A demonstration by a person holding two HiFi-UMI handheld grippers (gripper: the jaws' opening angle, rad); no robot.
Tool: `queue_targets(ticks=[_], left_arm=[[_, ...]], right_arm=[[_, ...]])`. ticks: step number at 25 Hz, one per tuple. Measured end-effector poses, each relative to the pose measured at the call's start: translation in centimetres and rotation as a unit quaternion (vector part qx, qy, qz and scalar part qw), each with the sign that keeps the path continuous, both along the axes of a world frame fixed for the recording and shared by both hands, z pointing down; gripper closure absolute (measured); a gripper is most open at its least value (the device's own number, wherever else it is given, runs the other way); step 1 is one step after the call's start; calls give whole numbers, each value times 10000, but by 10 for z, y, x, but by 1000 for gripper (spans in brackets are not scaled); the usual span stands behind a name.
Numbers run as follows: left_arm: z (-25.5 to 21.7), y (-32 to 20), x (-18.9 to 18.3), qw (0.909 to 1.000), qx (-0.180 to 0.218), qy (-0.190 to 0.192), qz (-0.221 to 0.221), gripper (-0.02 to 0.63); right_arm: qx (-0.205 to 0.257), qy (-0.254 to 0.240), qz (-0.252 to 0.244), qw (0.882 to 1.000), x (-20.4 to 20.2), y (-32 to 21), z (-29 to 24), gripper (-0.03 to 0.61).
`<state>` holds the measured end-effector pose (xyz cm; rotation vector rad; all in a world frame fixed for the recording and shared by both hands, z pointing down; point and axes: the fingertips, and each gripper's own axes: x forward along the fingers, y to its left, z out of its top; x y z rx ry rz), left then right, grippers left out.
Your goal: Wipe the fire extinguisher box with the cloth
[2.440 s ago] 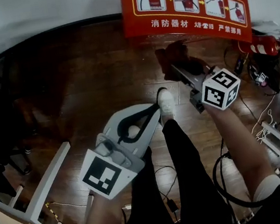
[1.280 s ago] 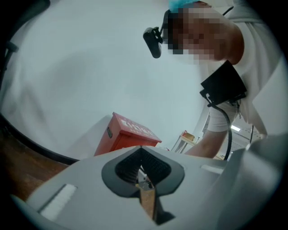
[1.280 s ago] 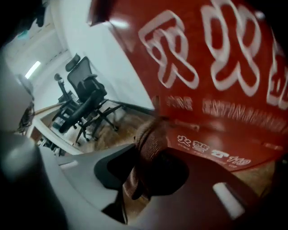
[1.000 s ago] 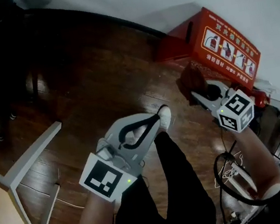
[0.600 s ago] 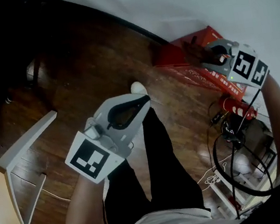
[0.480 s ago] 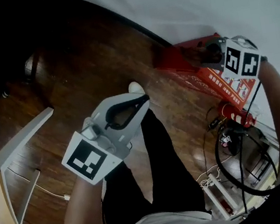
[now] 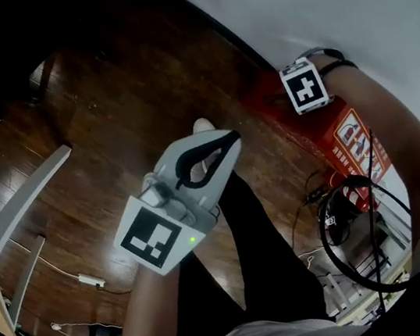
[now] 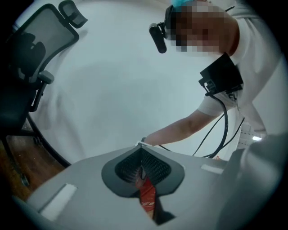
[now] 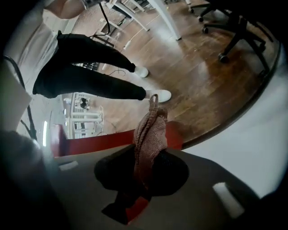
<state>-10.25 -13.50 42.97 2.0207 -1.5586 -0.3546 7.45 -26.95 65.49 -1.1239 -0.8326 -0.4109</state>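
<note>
The red fire extinguisher box (image 7: 345,139) stands against the white wall at the right. My right gripper's marker cube (image 7: 304,85) hangs over the box's far end, and its jaws are hidden behind the cube. In the right gripper view, my right gripper (image 9: 148,155) is shut on a brownish-pink knitted cloth (image 9: 151,126) that sticks out just above the box's red top (image 9: 101,141). My left gripper (image 7: 231,139) is held out over the floor with its jaw tips together and nothing in them. Its own view (image 8: 141,150) shows a strip of the red box (image 8: 146,200) through the gap.
White table legs (image 7: 23,209) stand at the left over the dark wood floor. A black cable coil (image 7: 353,220) hangs by my right arm. My dark trouser legs and white shoes (image 9: 161,95) are near the box. Office chairs (image 9: 236,31) stand further off.
The right gripper has lifted with the cloth from in front of the box up to its top by the wall. The head view has swung. The left gripper has stayed out in front.
</note>
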Motion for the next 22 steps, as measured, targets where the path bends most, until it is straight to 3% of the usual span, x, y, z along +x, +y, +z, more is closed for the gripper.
queue_targets(ticks=[4,10,12,15,17,19,22], left_arm=[[22,-1,-9,9996,-188,76,-205,615],[63,8,-22,9969,-462,279,-573,615],[80,10,-25,9965,-528,294,-584,615],[96,8,-29,9965,-503,274,-607,615],[100,10,-29,9966,-488,247,-624,615],[98,16,-31,9968,-484,209,-603,615],[83,28,-34,9979,-397,113,-491,615]], right_arm=[[290,865,-184,9957,28,-5,56,485],[950,954,-354,9903,31,-12,149,485],[971,970,-326,9900,35,-9,174,485],[853,519,208,9948,26,-2,209,485],[758,113,987,9922,9,6,212,485],[460,-553,1838,9803,-27,18,206,485],[300,-1524,2527,9550,-86,23,179,485]])
